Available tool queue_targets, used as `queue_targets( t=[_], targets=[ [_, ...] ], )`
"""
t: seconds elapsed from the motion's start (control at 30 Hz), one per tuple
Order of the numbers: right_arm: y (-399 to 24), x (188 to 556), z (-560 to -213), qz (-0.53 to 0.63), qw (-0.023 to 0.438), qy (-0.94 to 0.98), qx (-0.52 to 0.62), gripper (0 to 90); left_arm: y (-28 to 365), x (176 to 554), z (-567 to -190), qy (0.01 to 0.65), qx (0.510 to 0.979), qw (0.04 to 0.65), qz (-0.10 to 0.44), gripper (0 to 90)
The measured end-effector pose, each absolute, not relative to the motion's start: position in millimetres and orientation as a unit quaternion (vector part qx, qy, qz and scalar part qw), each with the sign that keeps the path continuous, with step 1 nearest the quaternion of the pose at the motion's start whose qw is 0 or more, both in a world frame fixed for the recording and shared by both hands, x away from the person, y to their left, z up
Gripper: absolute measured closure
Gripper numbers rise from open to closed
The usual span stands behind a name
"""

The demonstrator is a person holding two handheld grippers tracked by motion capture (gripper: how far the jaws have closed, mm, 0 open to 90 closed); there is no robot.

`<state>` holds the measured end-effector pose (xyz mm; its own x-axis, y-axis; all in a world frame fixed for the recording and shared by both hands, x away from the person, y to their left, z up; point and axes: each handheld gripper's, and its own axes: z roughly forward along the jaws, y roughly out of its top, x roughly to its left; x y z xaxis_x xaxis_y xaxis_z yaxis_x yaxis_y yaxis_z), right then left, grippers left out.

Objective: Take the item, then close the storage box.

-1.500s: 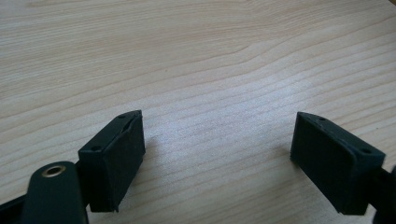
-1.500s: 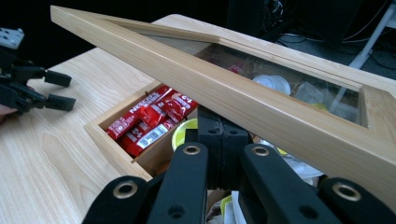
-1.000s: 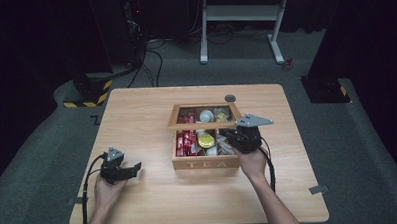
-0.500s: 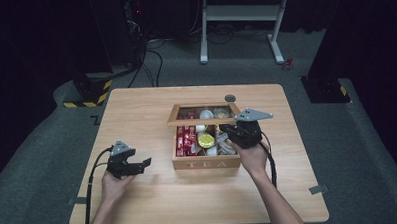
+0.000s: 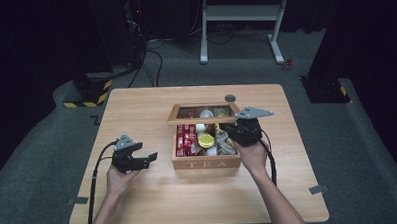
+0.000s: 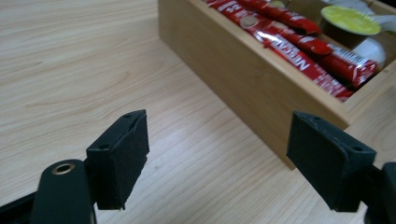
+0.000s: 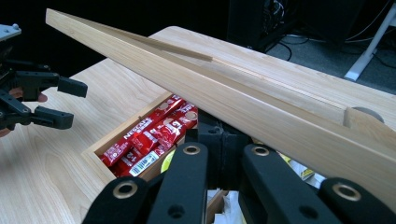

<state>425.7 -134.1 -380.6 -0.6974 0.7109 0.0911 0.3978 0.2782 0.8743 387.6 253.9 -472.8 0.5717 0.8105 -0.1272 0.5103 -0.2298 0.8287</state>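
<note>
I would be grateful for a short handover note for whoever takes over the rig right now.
Left gripper: open, empty, over the table left of the tea box, pointing at it.
Right gripper: at the box's right side, jaws close together under the edge of the lid; whether they clamp it, I cannot tell.
Things: the lid is raised at a slant; red sachets and a yellow-topped capsule lie inside.
Done: the lid is part open.
Left: probably finish moving the lid; nothing has been taken out yet.
</note>
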Motion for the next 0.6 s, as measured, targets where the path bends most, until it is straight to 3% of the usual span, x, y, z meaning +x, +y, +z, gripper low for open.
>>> queue_targets(
  t=[0.6],
  targets=[
    [-134, 430, -377, 0.485, 0.161, 0.783, 0.356, 89.9, 214, 395, -457, 0.390, 0.782, 0.463, 0.148, 21.6]
  ],
)
